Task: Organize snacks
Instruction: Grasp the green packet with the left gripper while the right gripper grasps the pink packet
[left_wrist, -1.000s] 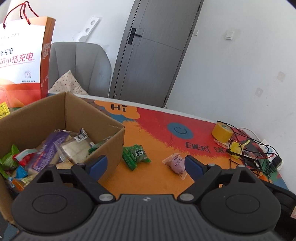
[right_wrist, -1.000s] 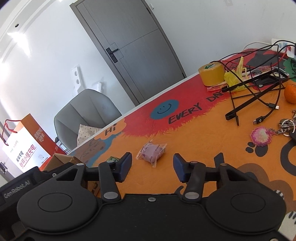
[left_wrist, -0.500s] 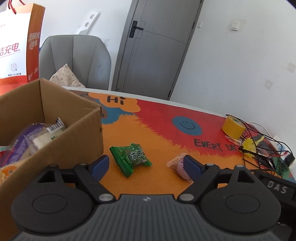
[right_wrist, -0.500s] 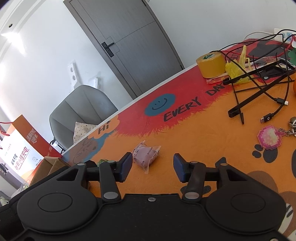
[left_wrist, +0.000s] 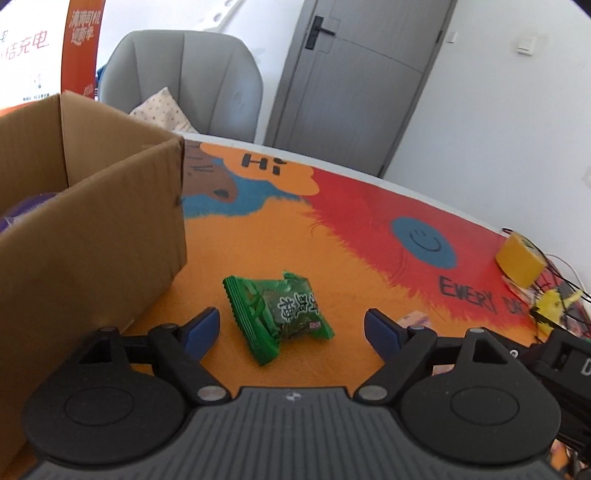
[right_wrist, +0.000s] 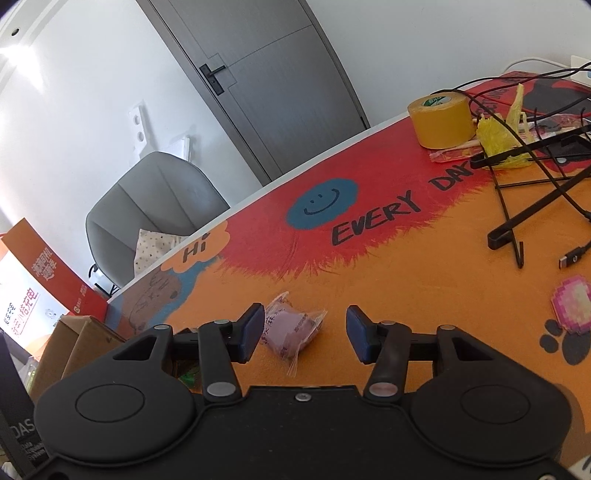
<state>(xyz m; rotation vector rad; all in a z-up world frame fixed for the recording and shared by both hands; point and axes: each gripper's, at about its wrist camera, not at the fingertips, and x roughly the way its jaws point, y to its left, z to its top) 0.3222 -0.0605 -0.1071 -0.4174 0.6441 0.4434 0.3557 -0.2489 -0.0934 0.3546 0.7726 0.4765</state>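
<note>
Left gripper (left_wrist: 291, 328) closing in on green snack (left_wrist: 279, 314), right gripper (right_wrist: 306, 332) on pink snack (right_wrist: 291, 328); both wide open, empty; grasps pending.

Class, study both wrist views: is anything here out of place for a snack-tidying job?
Yes. Two wrapped snacks lie loose on the table mat, outside the cardboard box: a green packet between the open left gripper fingers, and a pink one before the open right gripper.
</note>
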